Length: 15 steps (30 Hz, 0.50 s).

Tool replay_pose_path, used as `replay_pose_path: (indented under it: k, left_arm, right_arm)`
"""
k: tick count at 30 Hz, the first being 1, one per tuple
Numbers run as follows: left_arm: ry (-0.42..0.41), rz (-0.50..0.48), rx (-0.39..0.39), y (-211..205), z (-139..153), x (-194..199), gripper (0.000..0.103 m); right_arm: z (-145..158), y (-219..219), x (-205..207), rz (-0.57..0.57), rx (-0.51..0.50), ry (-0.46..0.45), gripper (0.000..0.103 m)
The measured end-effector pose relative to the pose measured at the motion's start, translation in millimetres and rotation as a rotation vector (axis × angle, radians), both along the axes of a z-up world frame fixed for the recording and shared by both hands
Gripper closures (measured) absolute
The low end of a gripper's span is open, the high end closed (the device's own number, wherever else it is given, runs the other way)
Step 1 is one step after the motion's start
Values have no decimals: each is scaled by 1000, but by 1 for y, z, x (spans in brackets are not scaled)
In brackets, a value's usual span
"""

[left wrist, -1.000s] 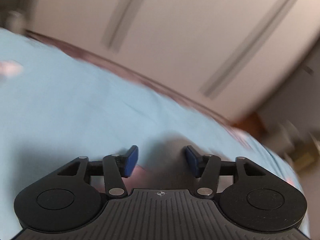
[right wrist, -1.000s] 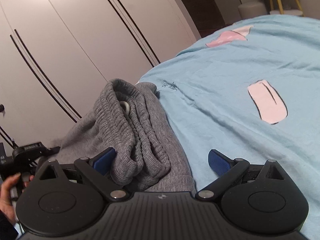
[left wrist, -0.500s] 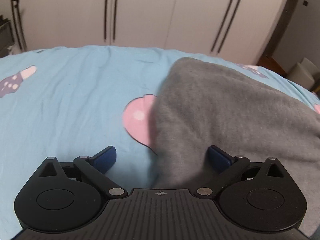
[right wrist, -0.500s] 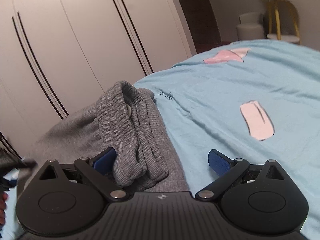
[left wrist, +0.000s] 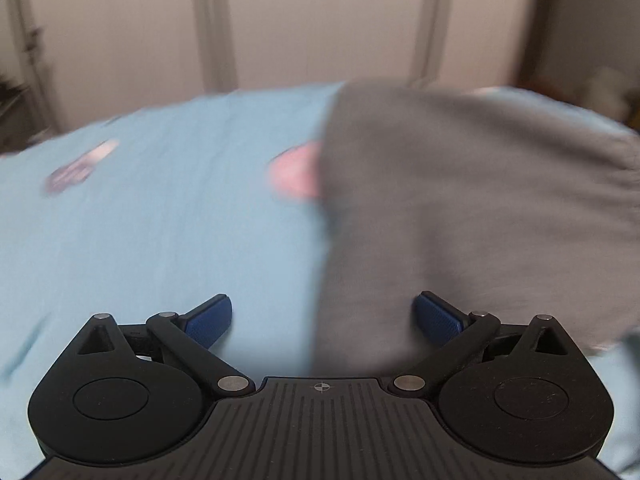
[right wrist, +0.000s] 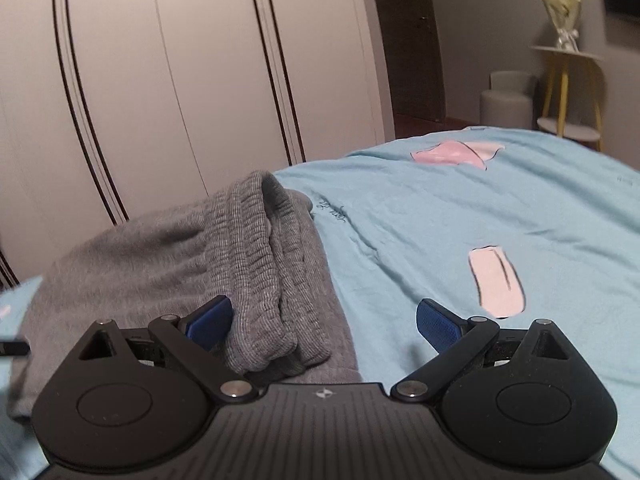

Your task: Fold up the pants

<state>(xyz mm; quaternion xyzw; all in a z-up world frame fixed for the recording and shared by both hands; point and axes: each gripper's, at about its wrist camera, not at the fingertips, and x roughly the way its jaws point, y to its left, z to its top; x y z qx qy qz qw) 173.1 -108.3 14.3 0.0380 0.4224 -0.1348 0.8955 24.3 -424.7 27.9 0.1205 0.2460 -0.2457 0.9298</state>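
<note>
From my left gripper (left wrist: 323,316) I see its two blue pads spread to their widest, and they hold nothing. The jaws have just been opening, and the cloth under them lies free. The left pad (left wrist: 210,318) stands over the light blue bedsheet with pink printed shapes (left wrist: 152,216), the right pad over the grey knitted pants (left wrist: 460,208). This picture is blurred, so I cannot read fine details of the cloth. The straight edge of the pants runs up between the two pads, and the fabric covers the right half of the view. One pink shape (left wrist: 294,178) is partly hidden under this edge.

My right gripper (right wrist: 323,320) also has its fingers wide apart and grips nothing. The ribbed elastic waistband of the pants (right wrist: 268,264) lies in thick folds just beside the left blue pad (right wrist: 210,322); I cannot tell if it touches it. The right pad hangs over bare sheet (right wrist: 440,220). The rest of the pants spreads flat to the left on the bed.

Behind the bed stand tall white wardrobe doors with dark vertical lines (right wrist: 180,60). At the far right I see a small round side table with yellow legs (right wrist: 568,88).
</note>
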Motion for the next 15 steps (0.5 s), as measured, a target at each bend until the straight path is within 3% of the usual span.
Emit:
replay_pose_path:
  k: [4, 6, 9, 14, 15]
  left_arm:
    - [167, 83, -211, 40, 6, 5, 1]
    - [220, 101, -239, 52, 10, -11, 1]
    - [228, 38, -152, 41, 9, -45, 1]
    - [363, -140, 22, 2, -10, -111, 1]
    - [352, -148, 64, -4, -9, -126, 1]
  right_arm:
    - [9, -7, -17, -76, 52, 1, 5]
    - [11, -4, -29, -147, -3, 46, 5]
    - [7, 7, -37, -119, -19, 187, 5]
    - [-8, 61, -59, -12, 28, 398, 5]
    - [-11, 73, -65, 5, 39, 438, 5]
